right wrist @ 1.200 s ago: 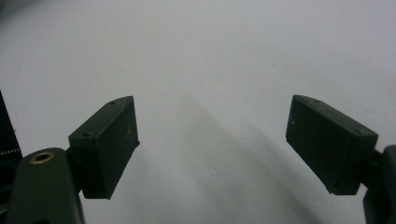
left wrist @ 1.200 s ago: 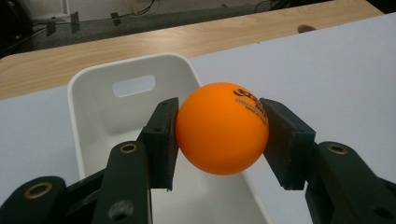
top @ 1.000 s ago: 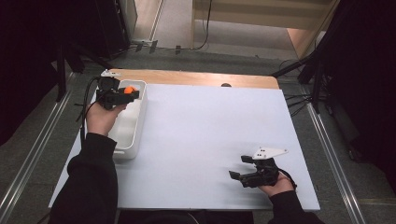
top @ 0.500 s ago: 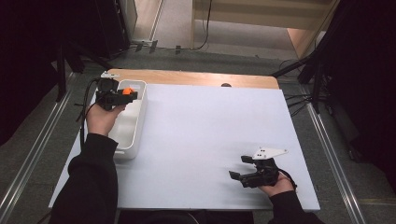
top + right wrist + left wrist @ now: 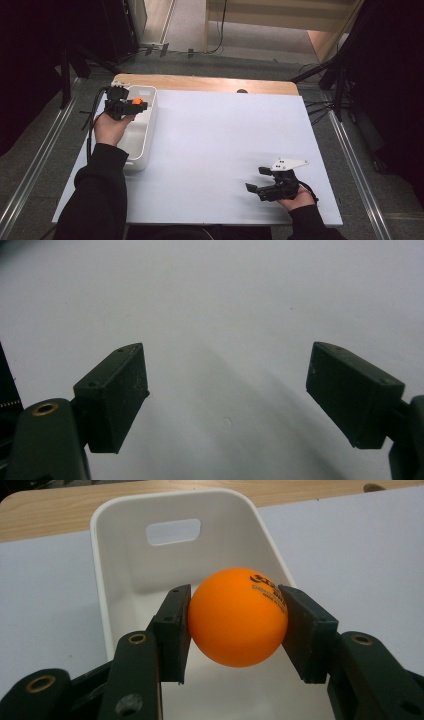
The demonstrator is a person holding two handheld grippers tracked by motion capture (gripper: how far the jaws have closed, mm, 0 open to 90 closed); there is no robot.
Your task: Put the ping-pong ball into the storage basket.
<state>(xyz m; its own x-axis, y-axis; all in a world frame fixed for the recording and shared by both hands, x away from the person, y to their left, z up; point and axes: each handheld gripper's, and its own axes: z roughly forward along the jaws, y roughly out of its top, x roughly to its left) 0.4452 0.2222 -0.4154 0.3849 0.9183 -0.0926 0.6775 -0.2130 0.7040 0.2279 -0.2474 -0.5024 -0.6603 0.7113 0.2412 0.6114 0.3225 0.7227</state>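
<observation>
I am working over a white table top (image 5: 215, 150) that is lying bare across its middle. A strip of light wood (image 5: 210, 84) is running along its far edge, with a small dark round spot (image 5: 242, 91) sitting on it. Grey floor (image 5: 240, 62) is stretching beyond. Metal rails (image 5: 30, 170) are running past the table's left side and others (image 5: 357, 170) past its right. Dark stands and loose cables (image 5: 325, 100) are standing and lying beyond the far right corner.

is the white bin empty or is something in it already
Empty as far as visible: the white bin shows bare walls and floor; the orange ball is clamped above it in the left gripper.
</observation>
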